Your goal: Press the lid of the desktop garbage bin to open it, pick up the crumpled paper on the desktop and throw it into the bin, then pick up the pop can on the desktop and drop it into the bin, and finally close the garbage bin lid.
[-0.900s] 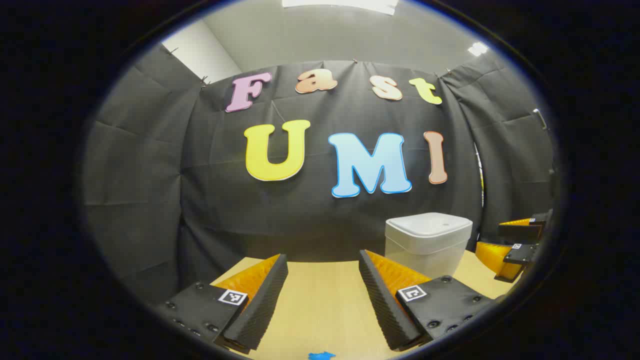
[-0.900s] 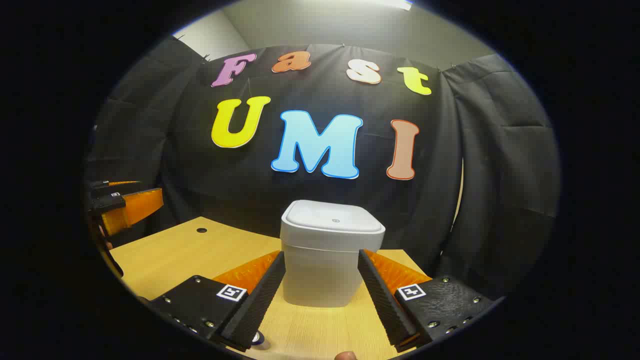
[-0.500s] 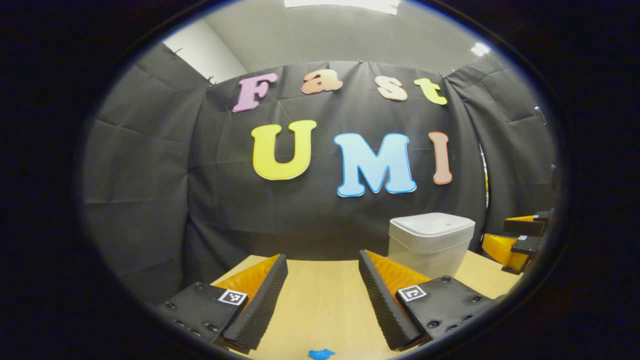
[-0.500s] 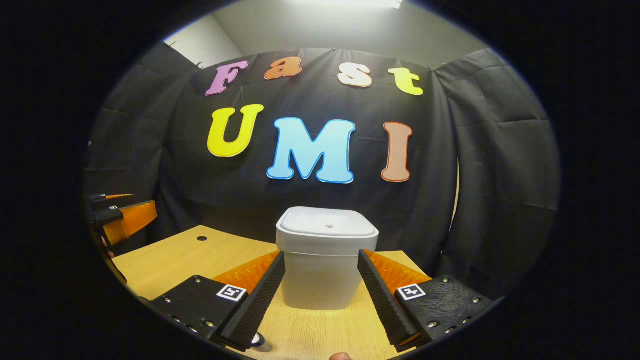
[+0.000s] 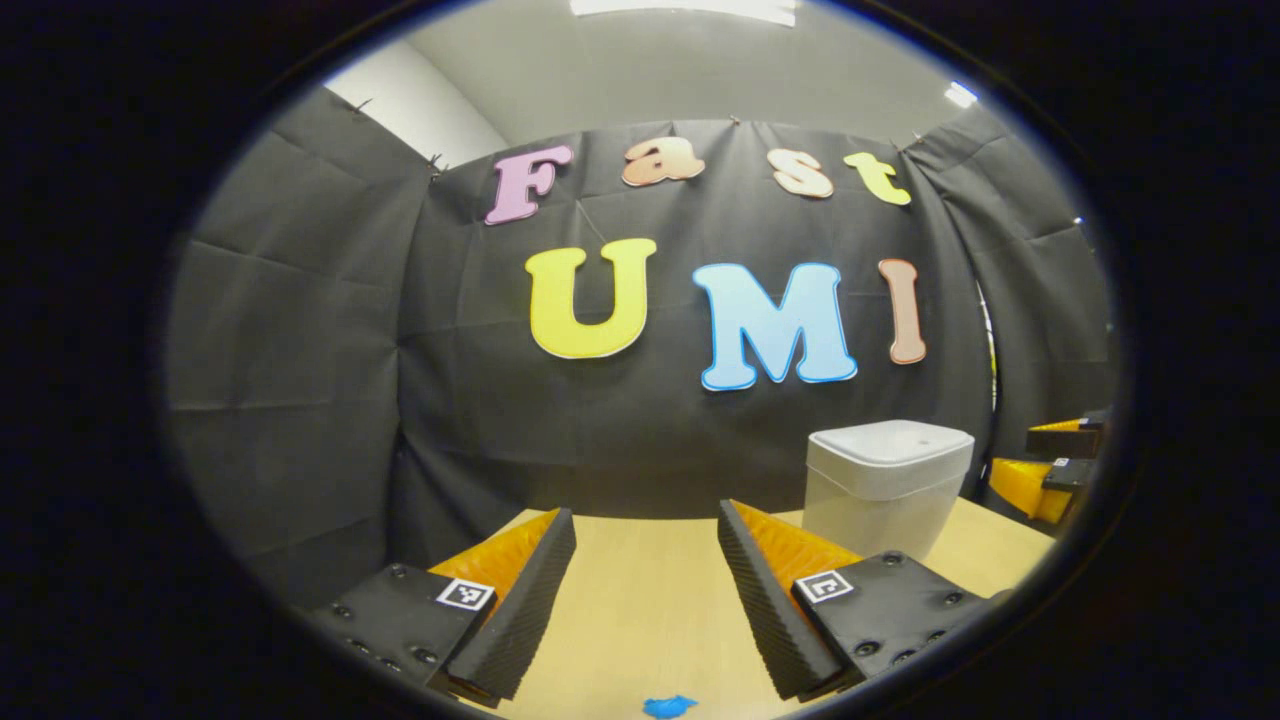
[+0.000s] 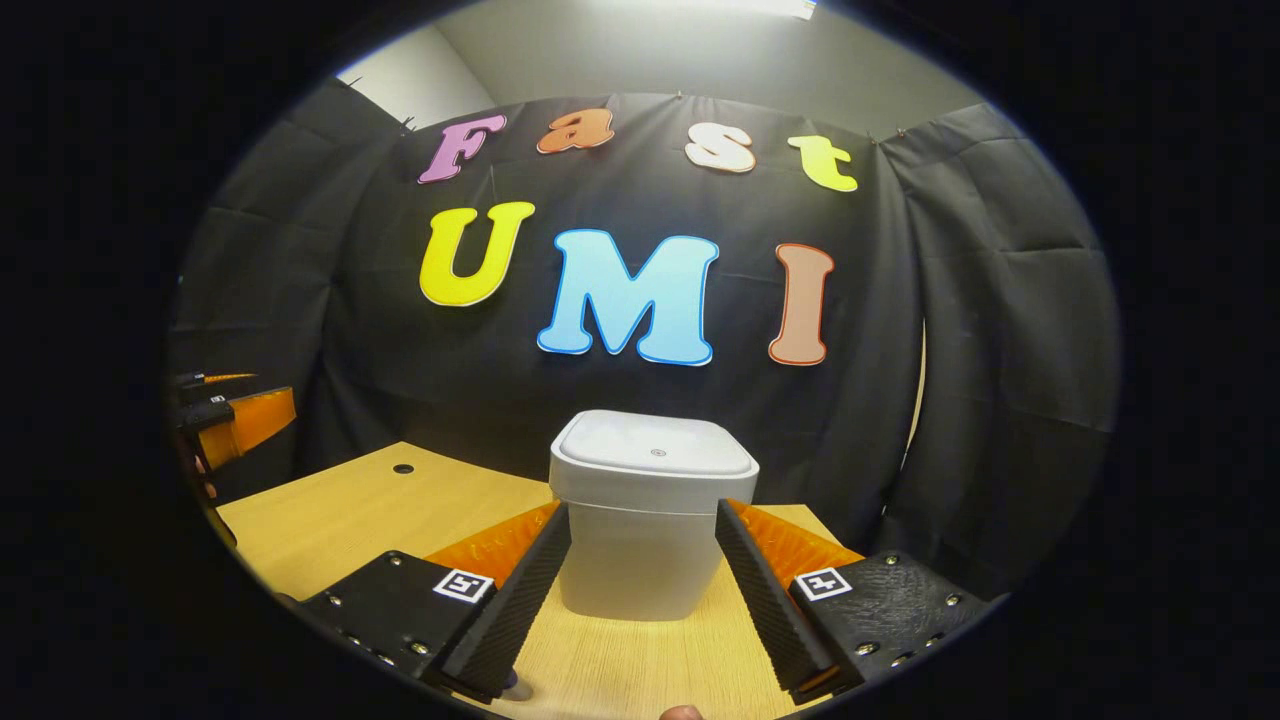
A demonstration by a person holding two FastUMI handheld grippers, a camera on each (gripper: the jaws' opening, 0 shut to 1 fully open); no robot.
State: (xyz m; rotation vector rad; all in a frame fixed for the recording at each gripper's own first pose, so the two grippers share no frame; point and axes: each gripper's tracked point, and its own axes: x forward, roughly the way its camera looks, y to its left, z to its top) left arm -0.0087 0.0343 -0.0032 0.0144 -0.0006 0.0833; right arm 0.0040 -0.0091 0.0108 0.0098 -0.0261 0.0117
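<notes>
Right claw [image 6: 643, 590] is hovering released above the wooden tabletop [image 6: 340, 510], fingers spread wide, nothing between them, aiming straight at the garbage bin [image 6: 650, 520]. Left claw [image 5: 645, 590] is also sitting released, gap between its fingers showing bare tabletop [image 5: 640, 600], gripping nothing. In the left gripper view the right claw [image 5: 1045, 465] is showing at the far right edge, just beside the bin [image 5: 885, 485]; in the right gripper view the left claw [image 6: 225, 415] is poking in at the far left edge, well apart from the bin.

Bin is standing upright on the tabletop near the black cloth wall, pale grey, squarish with rounded corners. Its lid [image 6: 655, 445] is lying flat and closed, small round mark in the middle. Neither claw is touching it.

Small dark round hole [image 6: 403, 468] is sitting in the tabletop left of the bin. Small blue scrap [image 5: 668, 706] is lying on the tabletop at the bottom edge of the left gripper view; cannot tell what it is.
</notes>
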